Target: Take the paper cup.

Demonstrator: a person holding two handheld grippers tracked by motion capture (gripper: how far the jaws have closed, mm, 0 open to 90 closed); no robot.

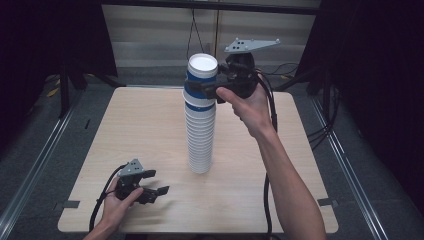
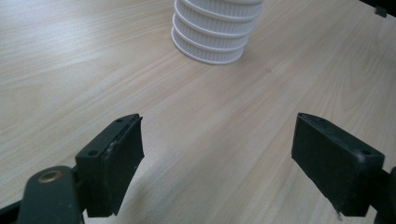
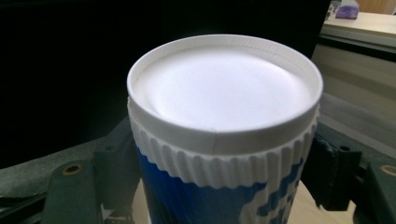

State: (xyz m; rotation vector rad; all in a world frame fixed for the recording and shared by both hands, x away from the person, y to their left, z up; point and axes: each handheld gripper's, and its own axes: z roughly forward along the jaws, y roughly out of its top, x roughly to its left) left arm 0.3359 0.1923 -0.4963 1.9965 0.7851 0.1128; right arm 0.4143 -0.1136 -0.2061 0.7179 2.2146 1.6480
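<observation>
A tall stack of upside-down paper cups [image 1: 201, 120] stands near the middle of a light wooden table [image 1: 150, 130]. The right gripper [image 1: 212, 91], held high, has its jaws clamped on the sides of the top cup [image 3: 224, 135] (white with a blue pattern, its flat base facing up). The step in hand looks like gripping that cup to take it off the stack; the next move likely calls for a straight upward lift so the stack does not tip. The left gripper [image 1: 159, 188] rests low near the table's front edge, jaws spread wide with nothing between them, well apart from the stack. Open tabletop lies on every side.
</observation>
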